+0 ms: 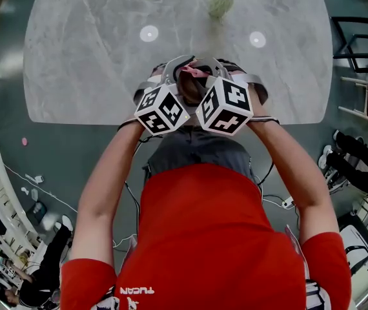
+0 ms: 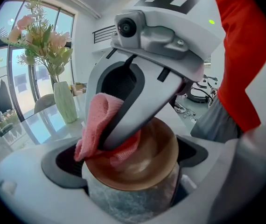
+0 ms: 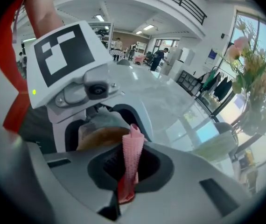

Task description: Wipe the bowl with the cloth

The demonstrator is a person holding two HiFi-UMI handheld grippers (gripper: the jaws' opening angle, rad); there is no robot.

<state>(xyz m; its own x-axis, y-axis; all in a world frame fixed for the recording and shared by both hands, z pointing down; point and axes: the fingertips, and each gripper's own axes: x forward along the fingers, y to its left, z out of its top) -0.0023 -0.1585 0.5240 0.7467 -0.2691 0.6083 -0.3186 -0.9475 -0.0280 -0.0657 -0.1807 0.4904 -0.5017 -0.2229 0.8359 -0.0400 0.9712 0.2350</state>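
In the left gripper view my left gripper [image 2: 130,174] is shut on a bowl [image 2: 157,158], brown inside and mottled grey outside, gripped by its sides and tilted toward the camera. My right gripper [image 2: 120,133] reaches down into it, shut on a pink cloth [image 2: 97,121] that presses against the bowl's inner wall. The right gripper view shows the cloth [image 3: 132,160] pinched upright between the right gripper's [image 3: 129,174] jaws, with the bowl [image 3: 100,136] just beyond. From the head view both grippers [image 1: 171,76] [image 1: 215,75] meet over the table's near edge, cloth [image 1: 195,72] between them.
A pale ribbed vase of flowers [image 1: 221,2] [image 2: 66,101] stands at the far side of the grey marble table [image 1: 100,57]. Dark chairs [image 1: 358,50] are at the right. Cables and bystanders' legs [image 1: 355,163] are on the floor around me.
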